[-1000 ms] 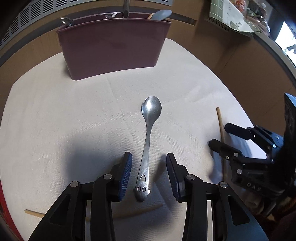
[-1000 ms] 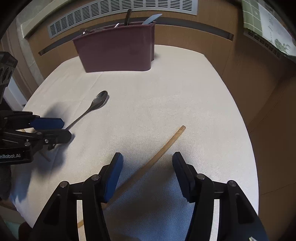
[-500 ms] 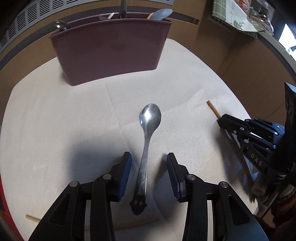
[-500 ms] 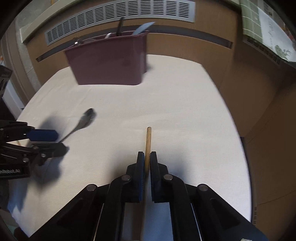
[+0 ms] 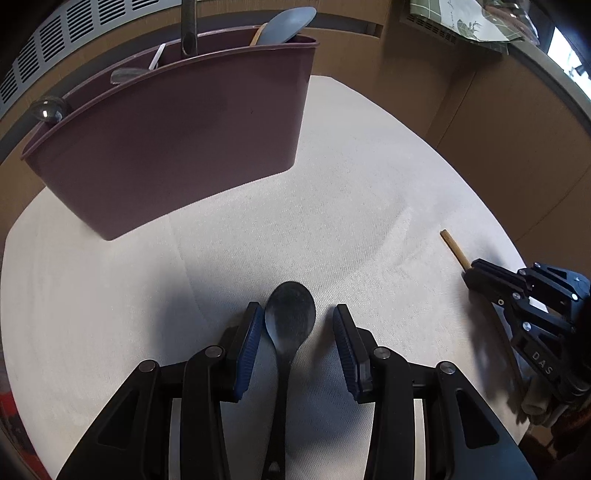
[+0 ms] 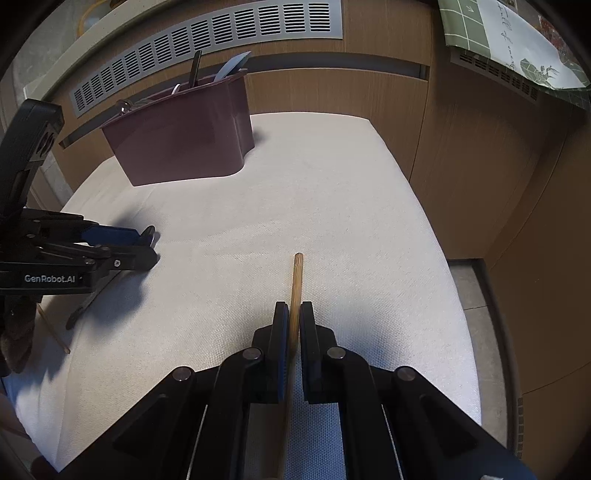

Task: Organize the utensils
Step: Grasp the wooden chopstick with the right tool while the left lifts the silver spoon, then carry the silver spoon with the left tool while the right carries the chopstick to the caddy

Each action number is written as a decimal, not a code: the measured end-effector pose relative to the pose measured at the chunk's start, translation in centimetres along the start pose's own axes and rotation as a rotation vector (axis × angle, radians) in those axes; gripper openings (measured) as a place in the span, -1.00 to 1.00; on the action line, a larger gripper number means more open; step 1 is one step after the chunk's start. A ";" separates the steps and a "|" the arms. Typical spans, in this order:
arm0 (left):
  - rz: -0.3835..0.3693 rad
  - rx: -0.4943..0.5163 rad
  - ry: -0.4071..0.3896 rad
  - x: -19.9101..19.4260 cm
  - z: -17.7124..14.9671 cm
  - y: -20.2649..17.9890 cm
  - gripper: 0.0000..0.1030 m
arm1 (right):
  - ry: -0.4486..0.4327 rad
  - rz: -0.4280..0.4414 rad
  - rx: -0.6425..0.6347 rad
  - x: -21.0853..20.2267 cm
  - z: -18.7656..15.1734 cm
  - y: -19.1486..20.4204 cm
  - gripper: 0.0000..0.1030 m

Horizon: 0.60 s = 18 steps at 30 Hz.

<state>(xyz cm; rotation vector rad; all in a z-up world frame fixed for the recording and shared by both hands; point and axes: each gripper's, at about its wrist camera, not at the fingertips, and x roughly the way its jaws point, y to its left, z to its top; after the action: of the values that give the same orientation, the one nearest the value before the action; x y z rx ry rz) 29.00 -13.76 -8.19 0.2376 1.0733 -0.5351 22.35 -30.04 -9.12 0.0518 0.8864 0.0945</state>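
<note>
While the right gripper [image 6: 293, 325] was spread wide around the thin wooden chopstick [image 6: 296, 280] a second ago, its fingers are now pressed together on that stick, whose free end points toward twelve o'clock in the right wrist view. That pick looks settled, so carrying it to the holder is probably next. The left gripper [image 5: 295, 332] has slid forward along the dull metal spoon [image 5: 290, 321]: the bowl that lay well ahead now sits between its half-spread blue pads, close against the left one, the right pad clear. I judge nothing is gripped there yet.

The maroon plastic utensil caddy [image 5: 177, 140] stands on the white cloth [image 5: 351, 221] at eleven o'clock from the left gripper. It already holds a pale blue spoon [image 5: 288, 24], a dark upright handle [image 5: 188, 26] and two metal spoon bowls near its left rim. A second wooden stick [image 6: 51, 328] lies at eight o'clock.
</note>
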 end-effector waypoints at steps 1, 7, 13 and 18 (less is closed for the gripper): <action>0.013 0.012 -0.004 0.1 0.0 -0.2 -0.22 | 0.001 0.003 0.002 0.0 0.0 -0.1 -0.90; 0.036 -0.007 -0.046 -0.6 -0.5 0.3 -0.43 | 0.010 0.007 0.005 0.2 0.1 -0.2 -0.89; -0.022 -0.178 -0.137 -2.8 -2.8 3.7 -0.43 | 0.026 -0.009 -0.015 0.5 0.4 0.2 -0.86; -0.039 -0.295 -0.291 -7.8 -5.2 5.5 -0.43 | 0.035 -0.016 -0.013 0.2 0.8 0.5 -0.90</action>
<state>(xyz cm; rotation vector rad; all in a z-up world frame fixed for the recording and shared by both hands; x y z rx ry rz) 24.98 -4.52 -4.13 -0.1186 0.8602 -0.4244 23.13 -29.54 -8.72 0.0312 0.9211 0.0867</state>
